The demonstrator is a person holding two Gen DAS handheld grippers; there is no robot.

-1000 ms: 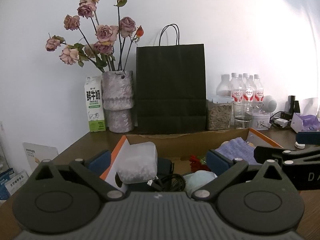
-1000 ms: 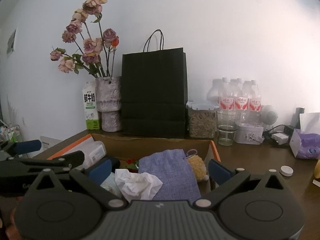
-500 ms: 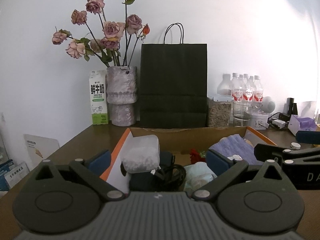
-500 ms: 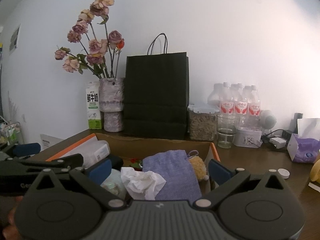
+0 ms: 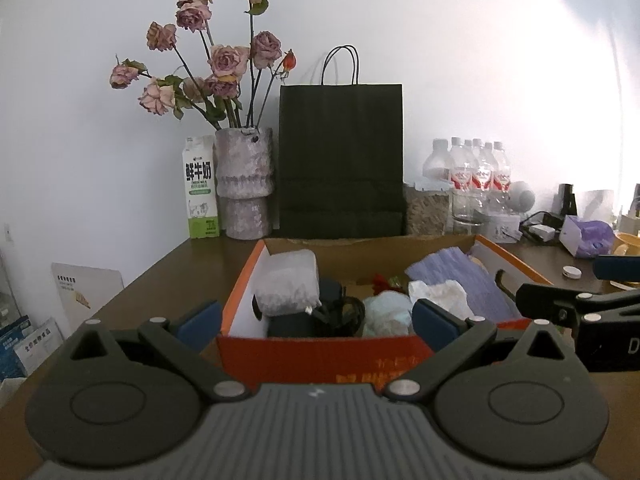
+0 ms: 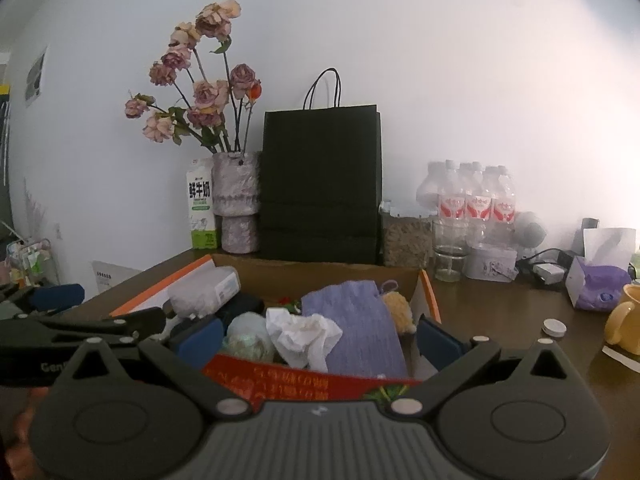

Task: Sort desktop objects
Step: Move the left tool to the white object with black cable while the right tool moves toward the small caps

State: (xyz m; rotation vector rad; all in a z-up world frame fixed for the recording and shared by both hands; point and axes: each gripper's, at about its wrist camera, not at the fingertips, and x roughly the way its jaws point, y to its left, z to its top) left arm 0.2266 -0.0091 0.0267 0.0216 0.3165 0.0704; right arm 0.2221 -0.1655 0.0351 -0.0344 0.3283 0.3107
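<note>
Orange cardboard box (image 5: 316, 354) w/ purple cloth (image 6: 356, 324), crumpled tissue (image 6: 304, 332), black cable (image 5: 340, 312)

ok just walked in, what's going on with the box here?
A person holds two grippers over an orange cardboard box full of clutter: a purple cloth, a crumpled tissue, a plastic-wrapped pack and a black cable. The left gripper and right gripper are both open and holding nothing. No item is gripped yet.
</note>
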